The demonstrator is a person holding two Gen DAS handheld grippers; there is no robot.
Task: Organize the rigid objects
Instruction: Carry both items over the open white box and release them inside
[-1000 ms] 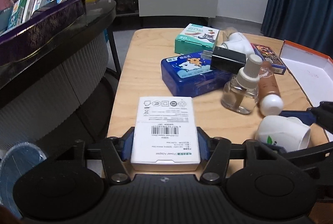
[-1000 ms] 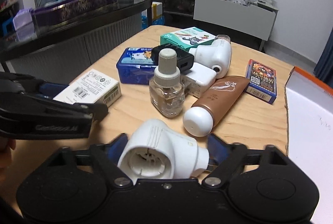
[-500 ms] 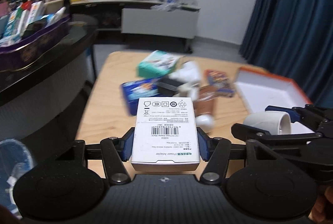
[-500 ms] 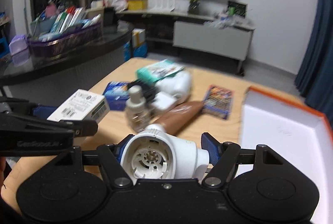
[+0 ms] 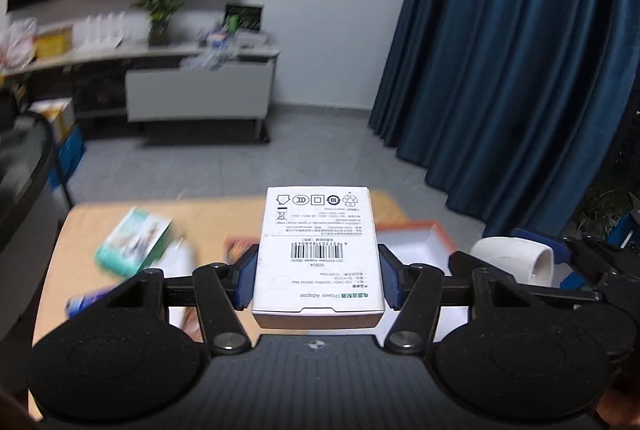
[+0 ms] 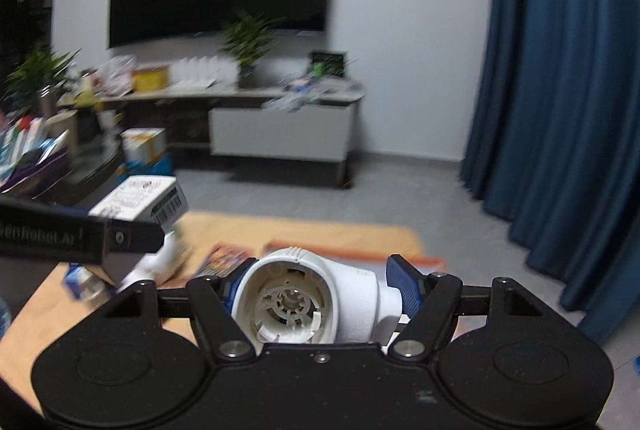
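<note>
1. Left hand-held gripper [image 5: 316,280]: its blue pads [image 5: 245,281] are clamped on the long sides of a white adapter box [image 5: 318,254], carried flat with the barcode face up, clear above the counter [image 5: 208,214].
2. Handling, box: judged light, stiff cardboard with smooth printed faces. The flat parallel sides suit the pads. It could slide forward if tipped nose-down (it projects well ahead of the pads).
3. Right hand-held gripper [image 6: 318,294]: closed on a white plastic plug-in device [image 6: 308,304], held across its rounded body with the open socket end facing back toward the gripper, likewise above the counter.
4. Handling, device: judged a rigid, hollow, light shell. Its curved, glossy sides give the pads little contact, so it may roll in the grip. The thin ribs inside the socket look breakable.
5. Surroundings: ahead of and below both grippers lies an orange-edged open tray [image 5: 420,242] with a white interior, the probable destination (a judgement only).
6. To the left of the left gripper, below it, a teal carton [image 5: 134,246], a blue tin [image 5: 86,300] and a colourful flat packet [image 6: 224,258] lie blurred on the counter.
7. Obstruction: the two grippers travel close beside one another, so collision is the main risk. The tray rim must also be cleared.
</note>
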